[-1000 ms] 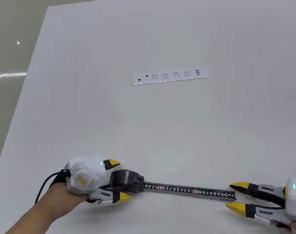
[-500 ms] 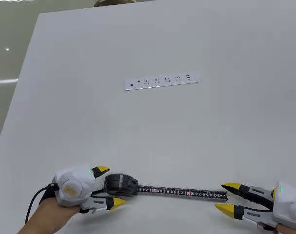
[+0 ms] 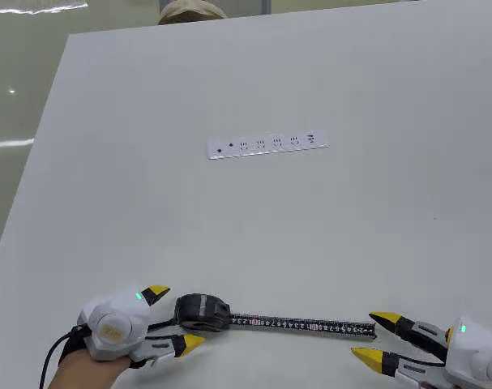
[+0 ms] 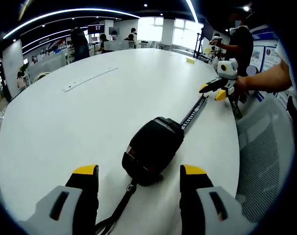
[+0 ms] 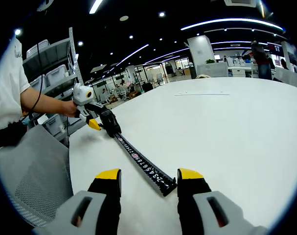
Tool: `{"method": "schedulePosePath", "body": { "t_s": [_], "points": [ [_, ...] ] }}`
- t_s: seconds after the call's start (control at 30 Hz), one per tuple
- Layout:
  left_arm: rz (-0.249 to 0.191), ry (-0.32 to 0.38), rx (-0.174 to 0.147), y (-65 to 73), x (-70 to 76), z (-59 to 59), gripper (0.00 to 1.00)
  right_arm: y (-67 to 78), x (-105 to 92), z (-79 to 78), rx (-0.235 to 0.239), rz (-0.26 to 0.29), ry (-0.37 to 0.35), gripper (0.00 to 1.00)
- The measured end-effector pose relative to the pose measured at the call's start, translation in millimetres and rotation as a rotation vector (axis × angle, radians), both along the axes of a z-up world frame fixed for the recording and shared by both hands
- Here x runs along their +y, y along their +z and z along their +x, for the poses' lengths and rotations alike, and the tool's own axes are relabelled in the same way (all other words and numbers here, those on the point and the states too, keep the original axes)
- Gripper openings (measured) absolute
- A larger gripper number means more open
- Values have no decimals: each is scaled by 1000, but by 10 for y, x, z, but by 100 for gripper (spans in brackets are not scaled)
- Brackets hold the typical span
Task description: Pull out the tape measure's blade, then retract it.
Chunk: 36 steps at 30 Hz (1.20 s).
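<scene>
Though holding a gripper in each hand, clamps nothing with either. Has the left gripper (image 3: 174, 316) low at the near left of the white desk (image 3: 229, 219), its yellow-tipped fingers (image 4: 85, 171) spread wide on either side of the black tape measure (image 3: 202, 311), with a gap to the case on both sides in the left gripper view. Has the case lying on the desk between those fingertips and reaching a little ahead of them, a dark strap (image 4: 120, 208) trailing back from it between the fingers. Has the blade (image 3: 302, 325) pulled out to the right, flat along the desk, black with pale numerals, ending between the tips of the right gripper (image 3: 372, 335). Holds that gripper's fingers (image 5: 109, 175) apart as well, one on each side of the blade's end; comes close to it with one finger, though cannot tell contact from the right gripper view. Faces a white power strip (image 3: 267, 145) farther up the desk, well apart from tape measure and grippers.
</scene>
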<state>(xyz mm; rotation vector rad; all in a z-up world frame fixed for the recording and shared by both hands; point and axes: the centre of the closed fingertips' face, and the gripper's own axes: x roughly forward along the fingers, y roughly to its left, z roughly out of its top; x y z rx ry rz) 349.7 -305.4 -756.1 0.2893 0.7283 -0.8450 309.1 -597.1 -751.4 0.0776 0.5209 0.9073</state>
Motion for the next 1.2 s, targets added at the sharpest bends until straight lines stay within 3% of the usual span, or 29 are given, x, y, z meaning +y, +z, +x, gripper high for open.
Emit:
{"method": "schedulePosePath", "body": {
  "t_s": [0.27,0.33,0.43,0.5,0.6,0.8,1.2],
  "points": [
    [-9,72,-19,22,104,-57,68,27,9,-15,-8,-29,-37,47],
    [-32,94,-14,52,108,-73,68,29,8,-23,-13,-39,-44,47],
    [-25,100,-20,65,130,-96,69,56,20,-31,-22,-42,-64,47],
    [-62,125,-16,102,123,-103,69,38,21,-42,-25,-51,-69,47],
    [-57,138,-14,92,153,-117,70,43,40,-69,-30,-57,-76,49],
    [-71,159,-12,121,156,-171,71,106,12,-90,-62,-82,-96,49],
    [-114,226,-27,220,196,-274,72,215,-55,-150,-76,-93,-120,51]
  ]
}}
